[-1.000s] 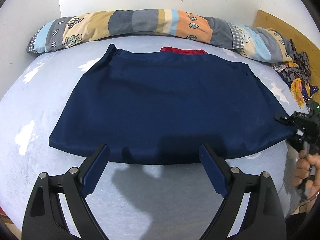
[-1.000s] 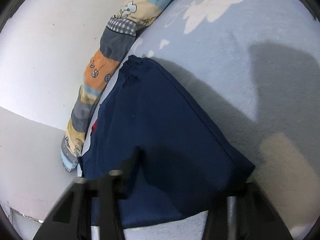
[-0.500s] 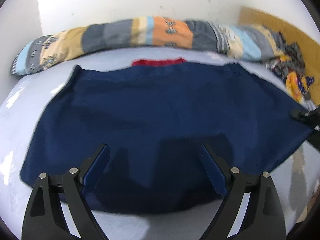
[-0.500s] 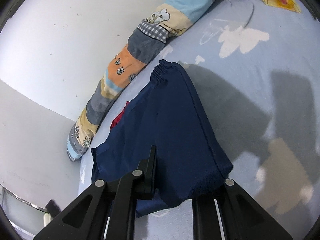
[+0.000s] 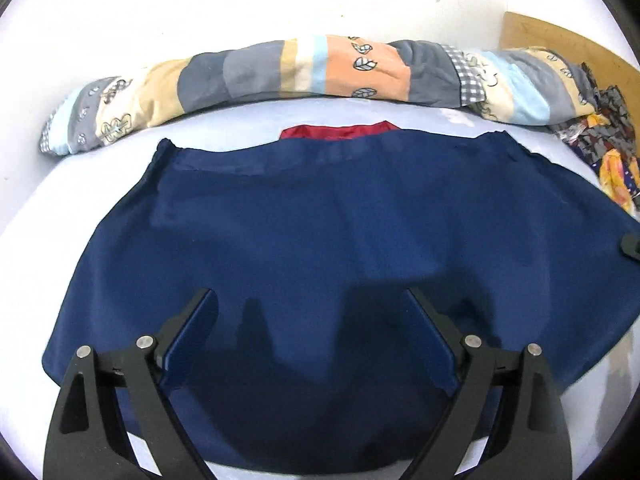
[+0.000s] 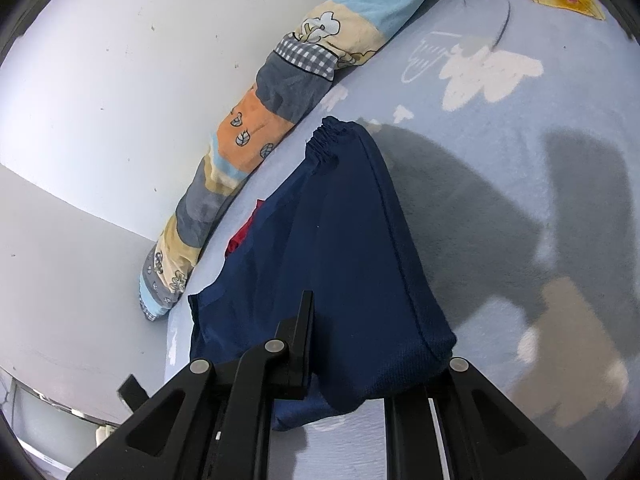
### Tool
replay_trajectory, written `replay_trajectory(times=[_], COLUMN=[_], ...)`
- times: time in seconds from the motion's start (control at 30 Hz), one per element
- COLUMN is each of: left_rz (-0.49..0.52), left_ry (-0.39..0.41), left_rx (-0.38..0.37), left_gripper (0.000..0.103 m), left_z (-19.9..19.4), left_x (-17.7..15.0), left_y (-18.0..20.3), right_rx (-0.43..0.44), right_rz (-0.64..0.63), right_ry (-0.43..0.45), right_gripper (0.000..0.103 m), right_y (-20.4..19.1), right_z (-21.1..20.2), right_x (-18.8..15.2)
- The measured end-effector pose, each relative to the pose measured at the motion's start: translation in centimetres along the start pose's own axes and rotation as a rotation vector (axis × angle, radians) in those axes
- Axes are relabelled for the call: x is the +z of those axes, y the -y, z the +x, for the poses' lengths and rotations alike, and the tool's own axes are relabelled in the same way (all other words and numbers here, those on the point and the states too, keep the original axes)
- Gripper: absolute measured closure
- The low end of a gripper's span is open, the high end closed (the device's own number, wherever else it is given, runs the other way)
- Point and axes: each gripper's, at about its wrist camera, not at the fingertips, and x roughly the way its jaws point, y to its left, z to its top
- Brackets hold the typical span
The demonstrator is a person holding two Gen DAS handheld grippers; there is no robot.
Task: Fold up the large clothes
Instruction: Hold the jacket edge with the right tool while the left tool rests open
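Now navy garment [image 5: 340, 248] under spread fingers [image 5: 430, 344]

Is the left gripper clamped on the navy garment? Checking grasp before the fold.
No, the left gripper hovers open above the navy garment.

A bedroom is indicated by a bed [image 5: 248, 120] with cloud-printed sheet and a patchwork bolster [image 5: 320, 74] laid along the wall.

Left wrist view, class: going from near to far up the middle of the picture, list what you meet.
Left gripper → navy garment → red cloth → blue bedsheet → patchwork bolster → white wall.
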Motion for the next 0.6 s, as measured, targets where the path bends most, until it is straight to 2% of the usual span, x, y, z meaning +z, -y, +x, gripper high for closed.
replay_trajectory(times=[0.1,0.17,0.23,0.37,0.43,0.47,0.6], left_rz=[0.01,0.032,0.012,0.014,0.021,0.017,-0.018], left_ry=[-0.113,-0.086,-0.091,-0.012,-0.045,-0.087,-0.055], left_rx=[-0.004,0.017,0.002,0.011,0.004,0.003,0.011], left_gripper=[0.008,0.007,0.008,0.008,0.008,0.007,0.008], left_z=[3.0,3.1,2.8,1.7,2.8,3.9,3.1], left_x=[-0.9,-1.1,-0.6,0.4,0.2,-0.3,-0.2], left_y=[0.3,0.8,0.7,0.8,0.8,0.8,0.6], right_rx=[0.0,0.0,-0.004,0.0,-0.002,-0.002,-0.007], right_rz=[0.001,0.011,0.008,0.008,0.007,0.009,0.01], right_ry=[0.0,-0.007,-0.002,-0.001,-0.001,-0.001,0.0], right_gripper=[0.09,0.09,0.09,0.09,0.09,0.09,0.09], right_y=[0.0,0.1,0.0,0.0,0.0,0.0,0.0], right_z=[-0.1,0.0,-0.1,-0.1,-0.1,-0.1,-0.2], right_x=[-0.1,-0.2,-0.3,-0.2,-0.1,-0.1,-0.1])
